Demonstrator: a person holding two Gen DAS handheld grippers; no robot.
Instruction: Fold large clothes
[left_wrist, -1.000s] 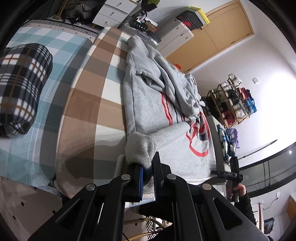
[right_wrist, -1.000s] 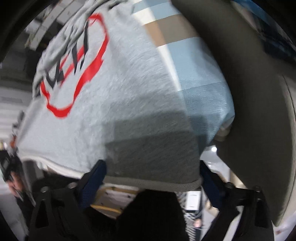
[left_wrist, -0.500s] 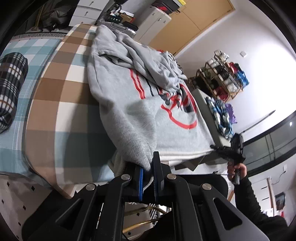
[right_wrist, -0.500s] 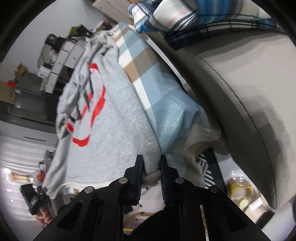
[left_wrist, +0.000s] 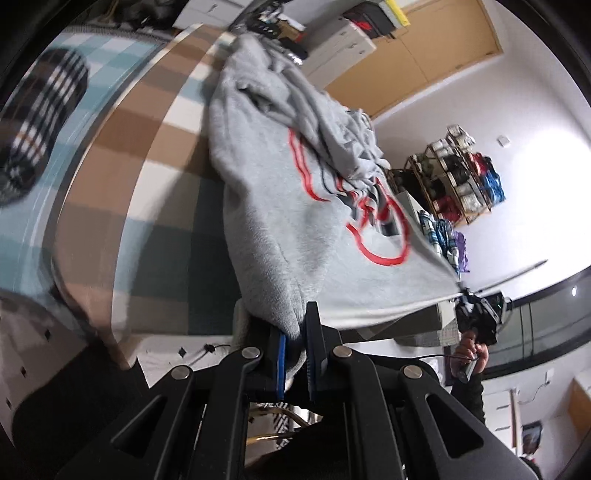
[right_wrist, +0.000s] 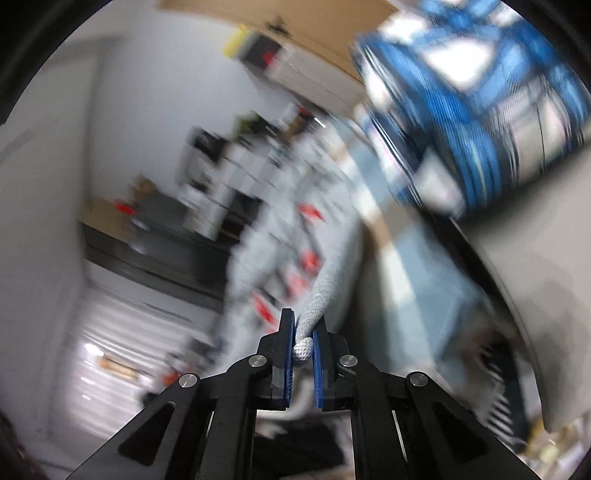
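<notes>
Left wrist view: grey sweatshirt (left_wrist: 295, 206) spread on checked bed (left_wrist: 122, 192), hem lifted; left tool (left_wrist: 293, 354) clamped on one corner. Right tool (right_wrist: 303, 347) pinches the ribbed hem too. Right wrist view heavily blurred; far end of the garment bunched, unclear.

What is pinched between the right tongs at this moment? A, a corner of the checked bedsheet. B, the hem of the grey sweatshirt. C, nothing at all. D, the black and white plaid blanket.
B: in the right wrist view the right tongs are shut on a bunched edge of the grey sweatshirt, whose red-printed body stretches away from the blue pads.
</notes>
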